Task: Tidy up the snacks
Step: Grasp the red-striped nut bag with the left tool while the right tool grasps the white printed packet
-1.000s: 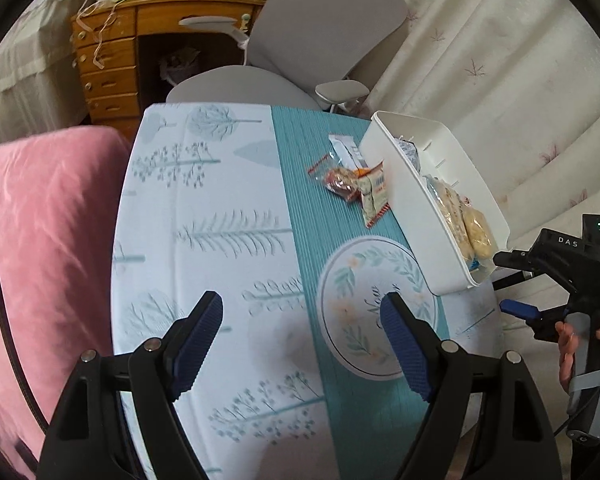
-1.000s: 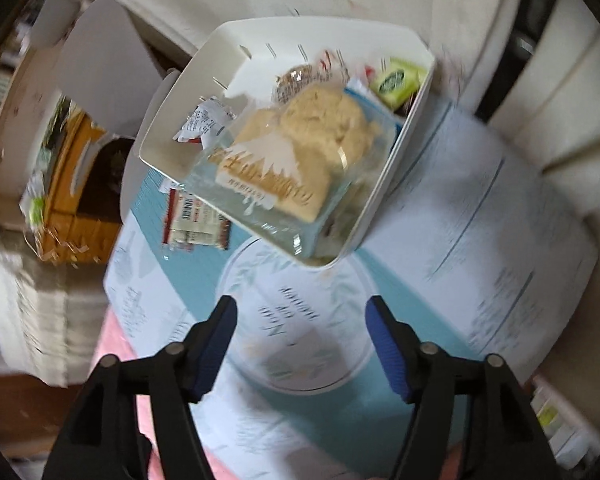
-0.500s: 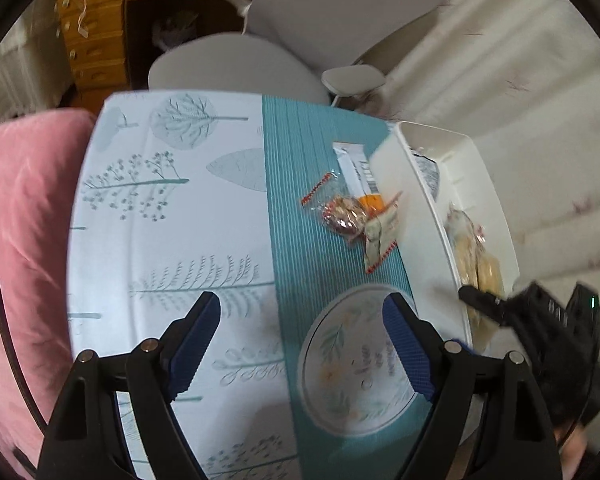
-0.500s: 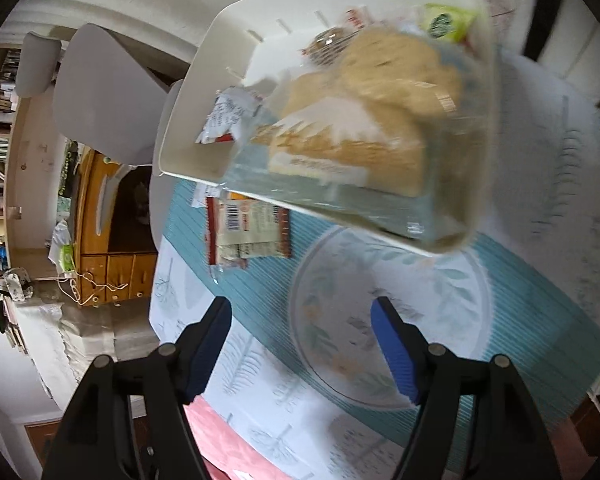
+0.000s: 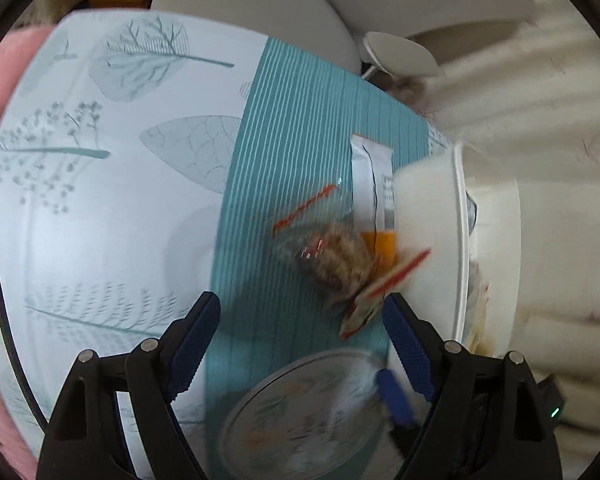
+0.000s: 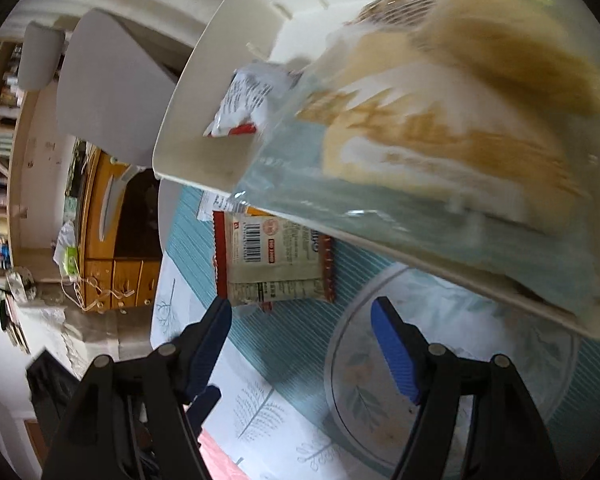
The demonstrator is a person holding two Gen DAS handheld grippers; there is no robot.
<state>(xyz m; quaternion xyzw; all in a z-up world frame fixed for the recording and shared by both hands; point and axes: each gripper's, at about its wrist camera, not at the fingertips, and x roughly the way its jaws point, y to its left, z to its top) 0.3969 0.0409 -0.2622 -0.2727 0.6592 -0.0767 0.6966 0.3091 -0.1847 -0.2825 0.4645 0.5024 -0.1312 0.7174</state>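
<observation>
Beyond the leaf-print tablecloth [image 5: 112, 184] stand a grey chair [image 5: 260, 12] and wooden drawers [image 6: 112, 248].

Three snack packets [image 5: 340, 264] lay loose on the surface [image 5: 112, 216] beside one white bin [image 6: 204, 132]. One large rice-cracker bag [image 6: 460, 128] sat in it among several smaller packets, too blurred to count.

Left gripper [image 5: 300, 334] at bottom centre of its frame, jaws wide apart, nothing between the blue pads, pointing steeply down. Right gripper [image 6: 302, 338] at bottom centre of its own frame, likewise spread, empty, angled downward.
</observation>
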